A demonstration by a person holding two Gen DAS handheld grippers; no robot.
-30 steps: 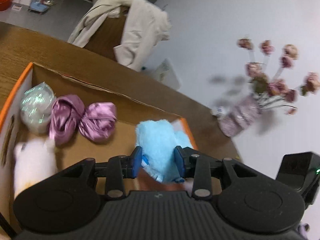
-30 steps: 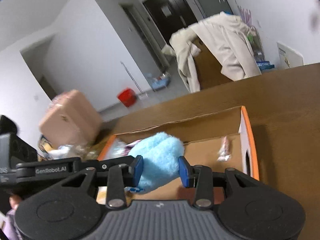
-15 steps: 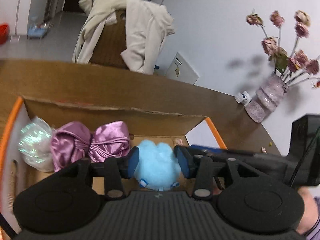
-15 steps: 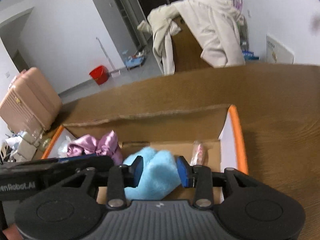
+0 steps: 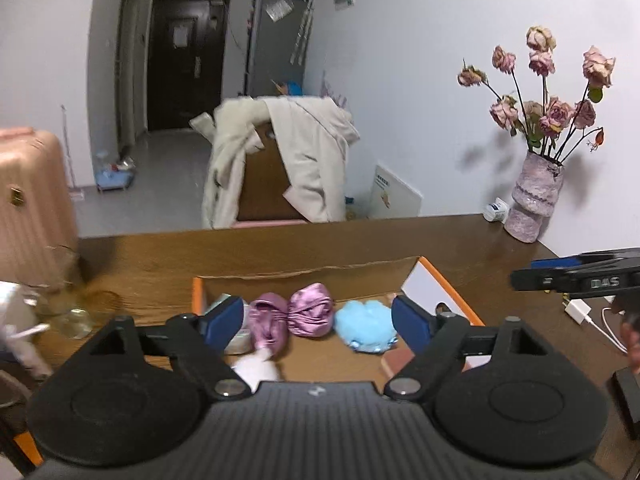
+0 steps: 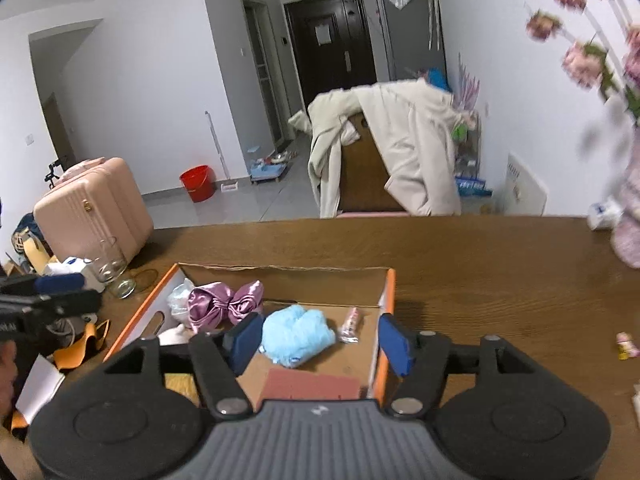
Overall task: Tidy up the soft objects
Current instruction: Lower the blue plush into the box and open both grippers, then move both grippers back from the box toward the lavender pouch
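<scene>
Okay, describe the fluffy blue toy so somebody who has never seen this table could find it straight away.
On the brown wooden table lies an open cardboard box with orange edges. The blue toy lies on the box floor near the middle, right of the shiny purple bow and left of a small wrapped sweet. It is the only pale blue, fuzzy thing in there.

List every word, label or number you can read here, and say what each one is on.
No text reads for certain.
Right gripper, left wrist view: white letters on its side, too blurred to read.
White board by the wall: small print, too small.
Door: paper notice, unreadable.
Small white bottle beside the vase: label blurred.
</scene>
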